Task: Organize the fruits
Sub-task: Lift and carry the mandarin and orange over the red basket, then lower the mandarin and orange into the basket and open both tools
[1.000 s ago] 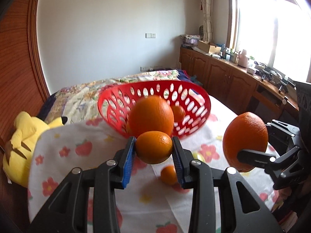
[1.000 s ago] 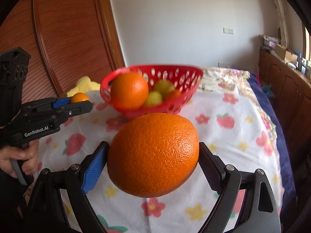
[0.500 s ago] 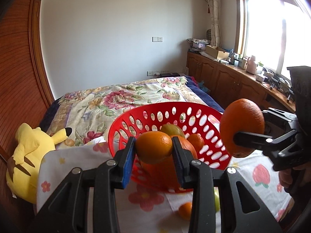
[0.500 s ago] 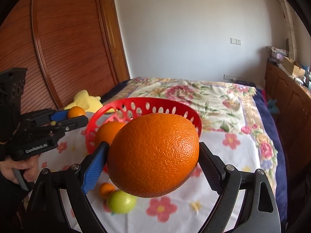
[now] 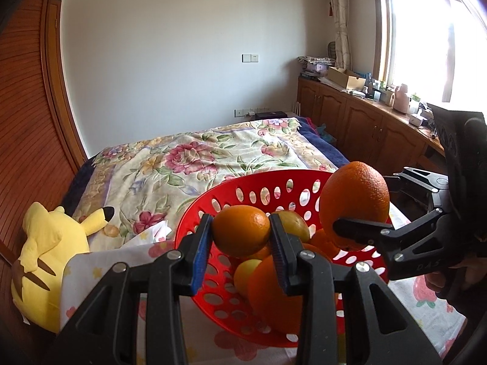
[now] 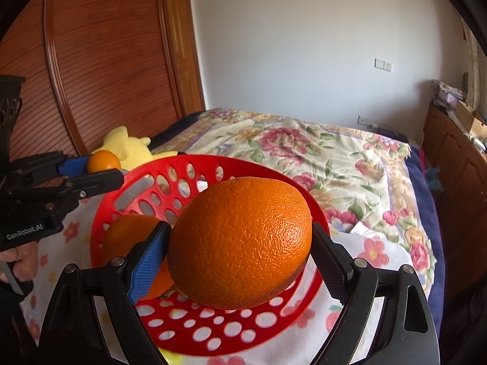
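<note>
Low in the middle of the left wrist view, the left gripper (image 5: 240, 237) is closed on a small orange (image 5: 241, 231), its blue pads pressed against the fruit's two sides with only that narrow fruit between them. Just behind and below it sits the red basket (image 5: 261, 188), a perforated plastic bowl holding a big orange (image 5: 274, 298) at the lower centre, a yellow-green fruit (image 5: 245, 272) to its left and another yellowish fruit (image 5: 292, 222) just behind the right pad. At the right of the frame the right gripper (image 5: 354, 210) holds a large orange (image 5: 354, 200) over the basket's right rim. A yellow plush toy (image 5: 48, 249) lies at the lower left on the floral bedspread (image 5: 194, 158).

Centre of the right wrist view, the right gripper (image 6: 240, 243) stands wide, its pads clamped on the two ends of the large orange (image 6: 240, 243), which fills the gap and hangs above the red basket (image 6: 194, 170). Another orange (image 6: 131, 237) shows inside the basket behind the left pad. At the left edge the left gripper (image 6: 102, 165) pinches the small orange (image 6: 103, 161) just beside the basket's left rim, with the yellow plush toy (image 6: 124, 146) behind it.
</note>
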### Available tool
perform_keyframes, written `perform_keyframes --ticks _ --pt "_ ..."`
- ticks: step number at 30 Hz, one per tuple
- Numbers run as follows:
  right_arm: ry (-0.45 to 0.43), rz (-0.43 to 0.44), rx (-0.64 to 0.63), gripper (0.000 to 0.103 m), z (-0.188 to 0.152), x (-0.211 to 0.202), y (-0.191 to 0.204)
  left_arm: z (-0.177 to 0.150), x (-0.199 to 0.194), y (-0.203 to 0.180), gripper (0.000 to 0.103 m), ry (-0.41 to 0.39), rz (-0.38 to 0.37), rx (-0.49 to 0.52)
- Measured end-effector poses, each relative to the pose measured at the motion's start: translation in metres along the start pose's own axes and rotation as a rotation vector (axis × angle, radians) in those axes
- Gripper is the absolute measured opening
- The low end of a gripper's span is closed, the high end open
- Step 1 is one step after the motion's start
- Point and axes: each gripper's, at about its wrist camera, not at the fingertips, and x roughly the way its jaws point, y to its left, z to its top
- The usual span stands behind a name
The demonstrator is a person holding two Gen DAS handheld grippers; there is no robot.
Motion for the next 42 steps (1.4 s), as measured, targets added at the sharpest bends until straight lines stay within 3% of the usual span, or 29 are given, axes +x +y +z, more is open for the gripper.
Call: perform_keyframes --ticks 8,17,42 --pt "0.065 -0.018 -0.022 0.091 -0.004 0.021 -0.001 0.003 0.014 0.005 0.035 0.021 0.007 0.003" --pt "0.070 -0.017 -0.020 0.092 -0.005 0.023 -0.002 0.008 0.022 0.007 0.035 0.029 0.014 0.009" --pt "-0.004 0.032 0.020 0.091 -0.009 0.003 -0.005 0.014 0.049 -0.002 0.037 0.132 0.001 0.054"
